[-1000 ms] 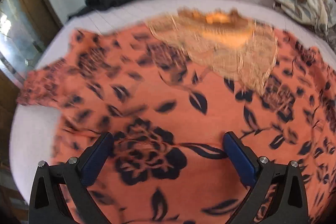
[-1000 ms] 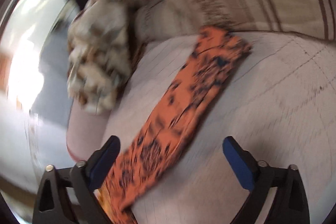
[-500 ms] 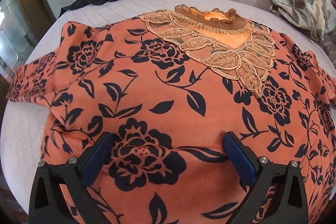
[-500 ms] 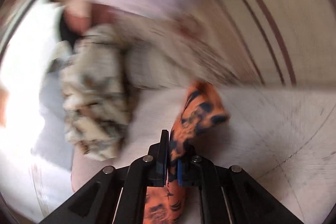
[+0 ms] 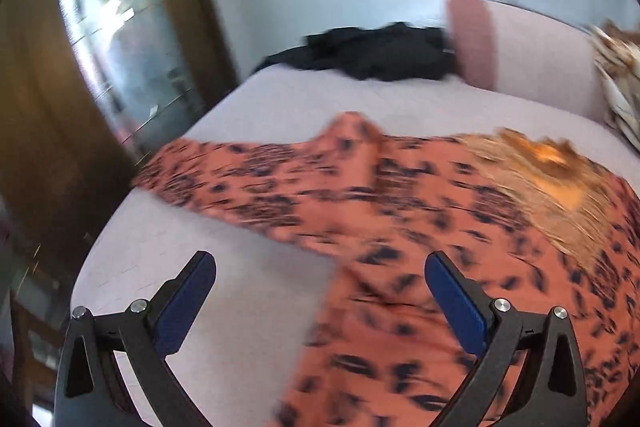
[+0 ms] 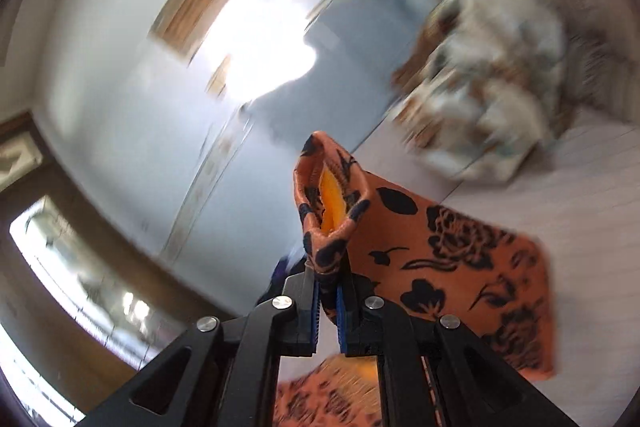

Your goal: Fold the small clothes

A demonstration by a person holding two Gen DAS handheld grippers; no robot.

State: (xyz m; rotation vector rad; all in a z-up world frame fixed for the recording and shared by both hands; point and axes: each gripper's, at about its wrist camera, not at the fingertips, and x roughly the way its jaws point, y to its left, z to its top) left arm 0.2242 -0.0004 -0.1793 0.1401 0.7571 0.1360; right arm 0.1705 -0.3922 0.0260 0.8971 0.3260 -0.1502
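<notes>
An orange top with black flowers (image 5: 420,227) lies spread on a pale bed (image 5: 320,99), its gold lace neckline (image 5: 548,171) at the right; the picture is blurred. Its left sleeve stretches toward the bed's left edge. My left gripper (image 5: 320,291) hangs open above the top's left side, nothing between its blue pads (image 5: 456,299). In the right wrist view my right gripper (image 6: 327,287) is shut on the cuff of the top's sleeve (image 6: 440,259), lifted off the bed; the sleeve trails down to the right.
A black garment (image 5: 380,51) lies at the far side of the bed beside a pink bolster (image 5: 520,51). A cream patterned cloth (image 6: 492,75) is heaped on the bed near the headboard. A wooden door frame and glass stand at the left.
My right gripper closed on the sleeve cuff and then raised it, rolling as it went. The left gripper swung left and up, still open, so the bed's left edge now shows.
</notes>
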